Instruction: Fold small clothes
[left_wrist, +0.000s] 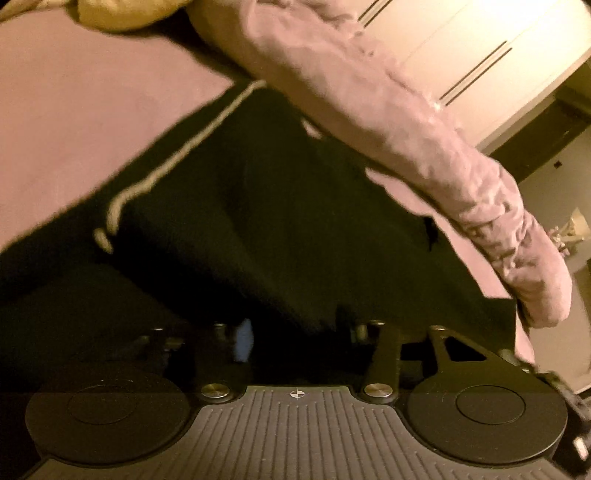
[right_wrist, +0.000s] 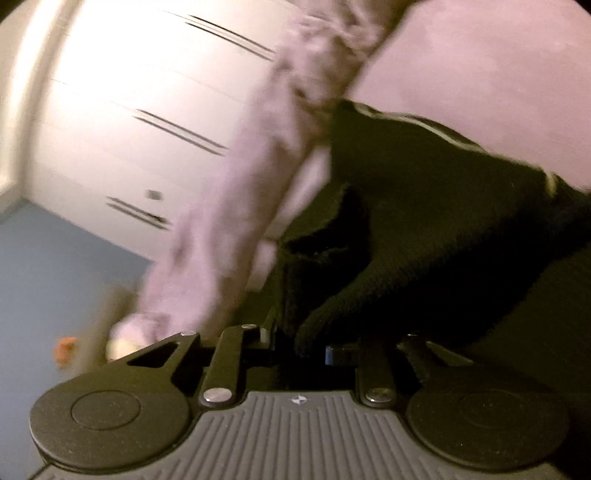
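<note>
While the black garment with its pale stripe lies on the pink bed sheet beside a rumpled pink blanket, it drapes over the left gripper, hiding its jaws; the right gripper has jaws nearly together, seemingly pinching black cloth

A home bedroom: a bed under a smooth pink sheet, a rumpled pink blanket, and a white wardrobe with slim dark handles.
</note>
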